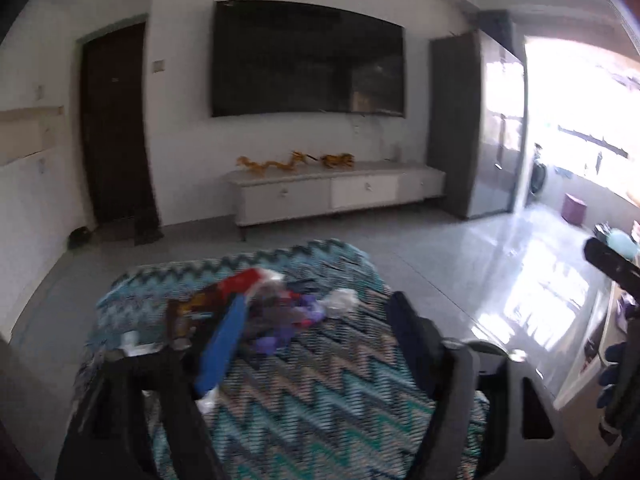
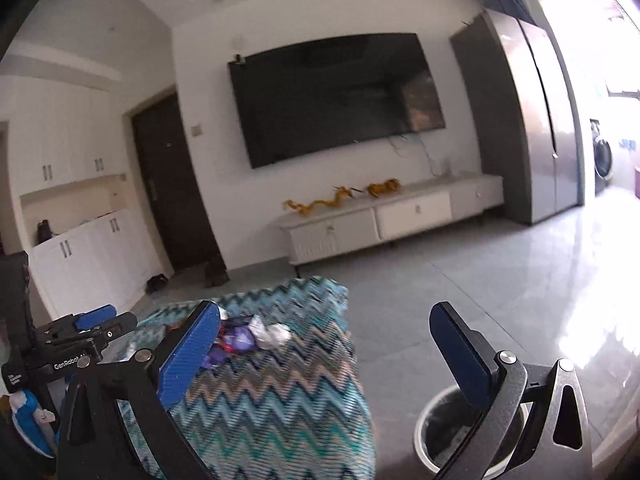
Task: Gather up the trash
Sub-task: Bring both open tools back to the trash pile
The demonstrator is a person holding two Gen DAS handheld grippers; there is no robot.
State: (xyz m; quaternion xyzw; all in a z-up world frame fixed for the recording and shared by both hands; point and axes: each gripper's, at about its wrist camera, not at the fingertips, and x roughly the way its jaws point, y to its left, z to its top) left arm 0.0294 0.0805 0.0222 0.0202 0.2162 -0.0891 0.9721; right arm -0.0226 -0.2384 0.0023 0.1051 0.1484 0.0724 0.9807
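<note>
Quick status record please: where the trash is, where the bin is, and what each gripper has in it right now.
trash: pile of wrappers lying on the zigzag-patterned cloth, crumpled white piece at its edge
bin: round trash can on the floor beside the cloth-covered surface, under the right gripper
left gripper: open, nothing between the fingers, above the cloth
right gripper: open wide, nothing held
trash in bin: cannot tell

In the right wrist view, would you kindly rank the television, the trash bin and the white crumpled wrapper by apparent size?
1. television
2. trash bin, partly hidden and nearer, so inflated
3. white crumpled wrapper
</note>
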